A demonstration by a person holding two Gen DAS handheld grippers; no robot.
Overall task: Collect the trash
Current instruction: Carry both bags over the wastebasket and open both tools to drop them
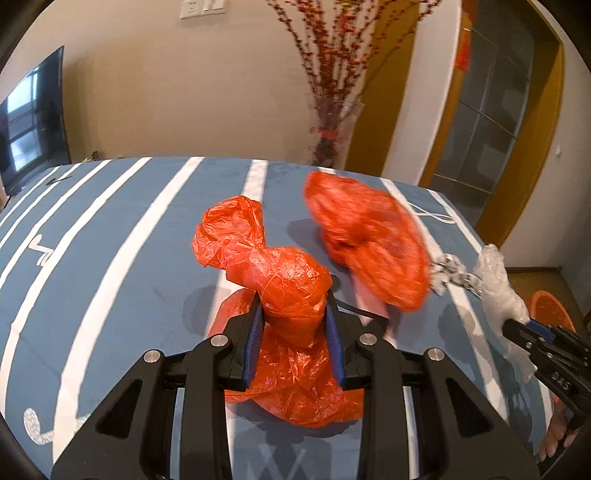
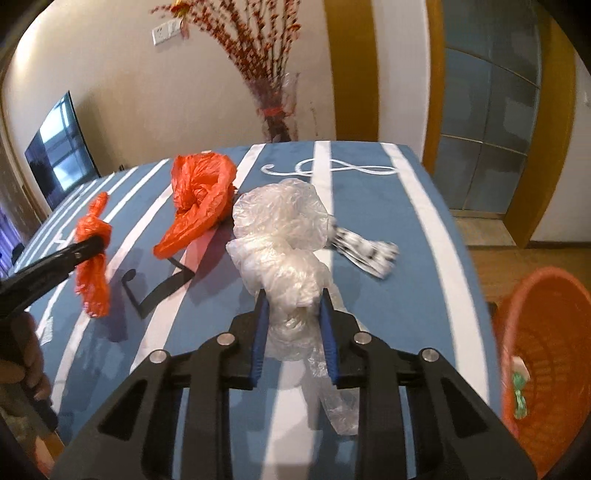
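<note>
A blue, white-striped tablecloth (image 2: 369,206) bears an orange bag (image 2: 199,206) and a black-and-white wrapper (image 2: 365,254).

Blue white-striped tablecloth (image 2: 369,206); vase of red-berry branches (image 2: 275,92) behind; dark TV (image 2: 61,155) left; wall socket (image 1: 202,8).

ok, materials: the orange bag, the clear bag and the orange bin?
Orange bag: thin plastic film, glossy, sharply crinkled. Clear bag: likewise thin film, translucent and creased. Orange bin: probably rigid moulded plastic, with a slotted lattice wall.
</note>
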